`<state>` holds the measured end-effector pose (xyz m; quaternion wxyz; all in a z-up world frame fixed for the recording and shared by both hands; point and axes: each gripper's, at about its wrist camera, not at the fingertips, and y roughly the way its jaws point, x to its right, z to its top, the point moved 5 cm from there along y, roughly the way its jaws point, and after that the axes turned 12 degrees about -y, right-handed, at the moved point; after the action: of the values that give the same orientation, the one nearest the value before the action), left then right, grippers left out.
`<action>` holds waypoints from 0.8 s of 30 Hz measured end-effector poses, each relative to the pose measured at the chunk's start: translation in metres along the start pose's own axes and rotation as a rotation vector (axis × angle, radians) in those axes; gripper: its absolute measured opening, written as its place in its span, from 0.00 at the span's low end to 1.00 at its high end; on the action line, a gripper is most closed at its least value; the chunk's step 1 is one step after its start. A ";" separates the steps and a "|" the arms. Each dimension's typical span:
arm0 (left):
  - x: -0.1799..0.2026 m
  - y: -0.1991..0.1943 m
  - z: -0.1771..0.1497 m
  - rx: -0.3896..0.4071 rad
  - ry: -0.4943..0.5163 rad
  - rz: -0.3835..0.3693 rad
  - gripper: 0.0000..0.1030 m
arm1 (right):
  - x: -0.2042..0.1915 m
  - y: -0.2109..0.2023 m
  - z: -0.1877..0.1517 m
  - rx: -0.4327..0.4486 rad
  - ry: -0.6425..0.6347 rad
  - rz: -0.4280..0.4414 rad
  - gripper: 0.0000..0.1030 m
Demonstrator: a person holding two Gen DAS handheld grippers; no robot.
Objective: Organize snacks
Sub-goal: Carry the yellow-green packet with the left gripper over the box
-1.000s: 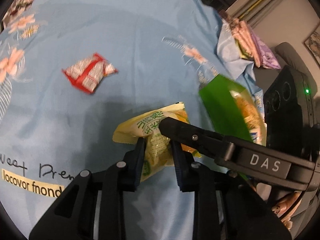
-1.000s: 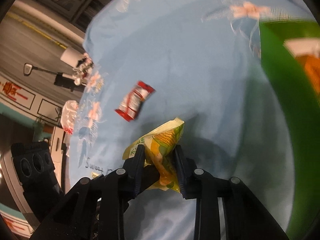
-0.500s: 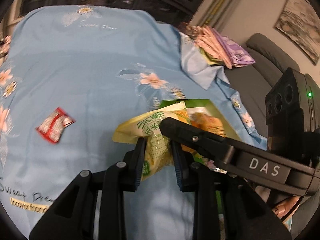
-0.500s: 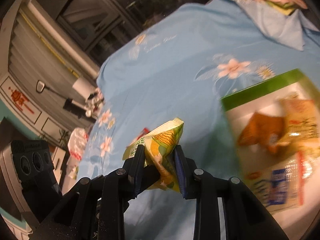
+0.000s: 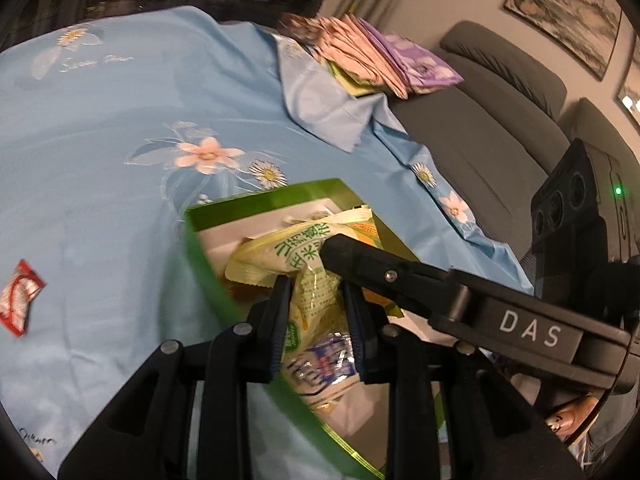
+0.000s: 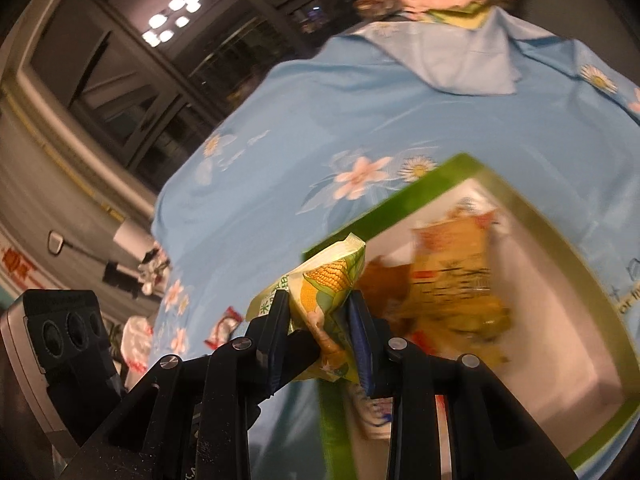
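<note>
Packet: yellow corn snack packet (image 5: 308,276) is pinched from both ends, hanging over the near-left corner of the green box (image 5: 208,248).
Left fingers: my left gripper (image 5: 316,320) is clamped narrow on the packet's crimped lower part; the printed body bulges up above the pads.
Right fingers: my right gripper (image 6: 320,320) is also closed tight on the same packet, gripping the end with the corn picture; in the left view its arm crosses in from the right.
Box: open, white inside, green walls; it sits on the blue flowered cloth (image 5: 120,140) near the right edge of the table. Other packets already lie in it, an orange-yellow one (image 6: 456,264) and a blue-and-white one (image 5: 320,364).
Leftover: a small red-and-white packet (image 5: 18,300) lies on the cloth well to the left, apart from the box.
Risk, rim: I judge the packet is only partly over the opening. Letting go here could leave it draped on the green wall or slid down outside onto the cloth.
Risk, uneven release: if one hand lets go first, the packet swings from the other and may miss.
Risk, box: lowering could catch a finger on the near wall and shove or tip the light box.
Risk, edge: the box looks close to the table's right side, so a hard nudge rightward might send it off.
</note>
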<state>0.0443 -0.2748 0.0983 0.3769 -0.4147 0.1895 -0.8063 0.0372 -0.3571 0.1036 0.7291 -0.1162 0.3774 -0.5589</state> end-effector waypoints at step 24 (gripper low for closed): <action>0.032 0.057 -0.016 -0.155 -0.005 -0.037 0.26 | 0.069 -0.015 -0.016 -0.054 0.171 -0.120 0.31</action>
<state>0.0452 -0.3360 0.0711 0.3293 -0.4481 0.2427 -0.7949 0.0219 -0.4211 0.0725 0.6562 -0.1100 0.4453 -0.5992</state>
